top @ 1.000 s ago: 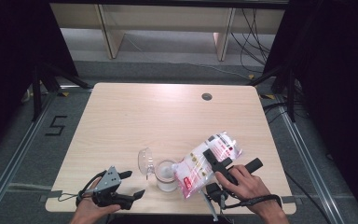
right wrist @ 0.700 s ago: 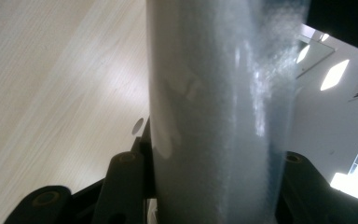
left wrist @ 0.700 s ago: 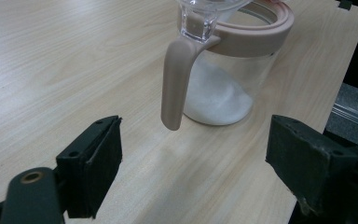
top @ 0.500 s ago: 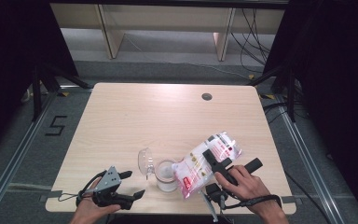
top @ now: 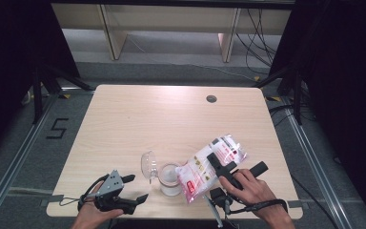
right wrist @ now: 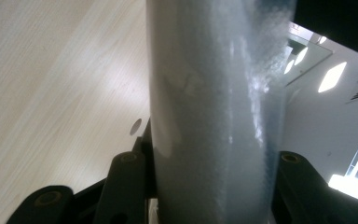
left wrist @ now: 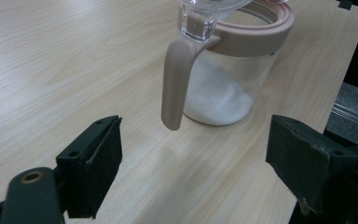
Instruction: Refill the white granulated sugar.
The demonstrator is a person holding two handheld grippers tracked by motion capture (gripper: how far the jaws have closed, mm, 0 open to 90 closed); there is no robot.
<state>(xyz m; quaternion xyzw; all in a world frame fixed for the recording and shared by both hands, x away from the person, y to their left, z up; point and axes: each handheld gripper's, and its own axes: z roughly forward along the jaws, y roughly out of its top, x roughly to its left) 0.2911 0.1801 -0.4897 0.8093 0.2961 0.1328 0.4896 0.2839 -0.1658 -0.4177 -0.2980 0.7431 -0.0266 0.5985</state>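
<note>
Bag (top: 209, 168): clear plastic pouch with red and white print, holding white grains; tilted, lower end over the jar mouth, upper end toward the table's right side. In the right gripper view it stands as a pale column between the two black jaws (right wrist: 214, 116).
Jar (top: 170, 180): clear, pink rim and pink handle (left wrist: 175, 84), near the front edge of the table (top: 171, 114); a slanted heap of white grains lies at its bottom. Clear lid (top: 148, 163) hinged open, standing up on the jar's left side.
Right gripper (top: 228, 177): jaws clamped on the bag, pressing both its sides; bag lifted off the table.
Left gripper (top: 132, 188): jaws spread wide, nothing between them; rests at the front left, pointing at the jar, near it but apart.
Table hole (top: 211, 98): small dark round opening at the far side, well apart from the work.
</note>
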